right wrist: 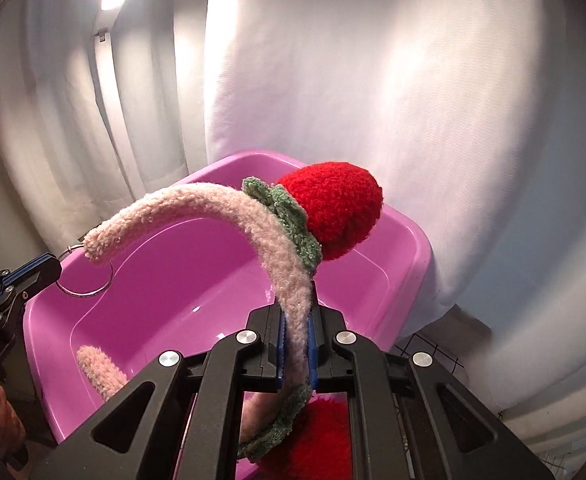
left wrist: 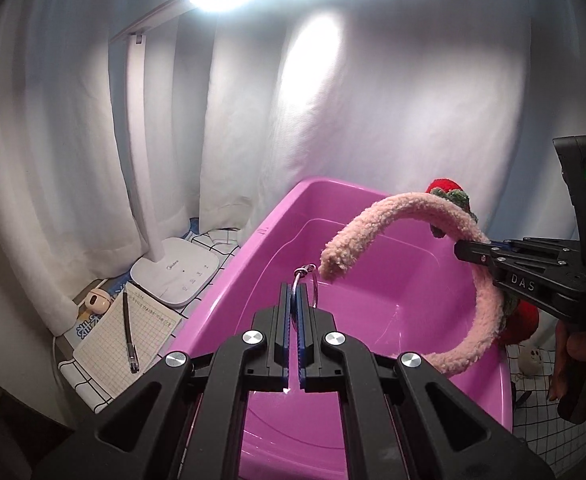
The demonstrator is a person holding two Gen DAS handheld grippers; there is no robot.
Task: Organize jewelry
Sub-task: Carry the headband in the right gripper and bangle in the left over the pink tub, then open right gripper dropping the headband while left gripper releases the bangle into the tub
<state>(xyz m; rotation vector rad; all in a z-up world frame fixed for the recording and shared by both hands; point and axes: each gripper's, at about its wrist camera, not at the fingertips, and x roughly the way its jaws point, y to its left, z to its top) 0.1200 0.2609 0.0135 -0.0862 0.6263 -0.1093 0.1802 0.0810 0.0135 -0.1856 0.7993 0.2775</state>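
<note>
A pink plastic bin (left wrist: 277,240) (right wrist: 397,248) lies open below both grippers. My left gripper (left wrist: 295,292) (right wrist: 53,266) is shut on a metal ring (left wrist: 313,286) (right wrist: 93,290) and holds it above the bin's left rim. My right gripper (right wrist: 297,320) (left wrist: 463,249) is shut on a fuzzy pink headband (right wrist: 261,224) (left wrist: 397,212) with red pom-poms (right wrist: 333,212) and green knitted leaves, held over the bin. The headband's free end almost touches the ring.
A white desk lamp (left wrist: 173,276) stands left of the bin, beside a notebook (left wrist: 125,344) with a pen (left wrist: 129,336) on it. A small pink figure (left wrist: 95,300) sits behind. White curtains hang at the back. A checked cloth (left wrist: 541,412) covers the table.
</note>
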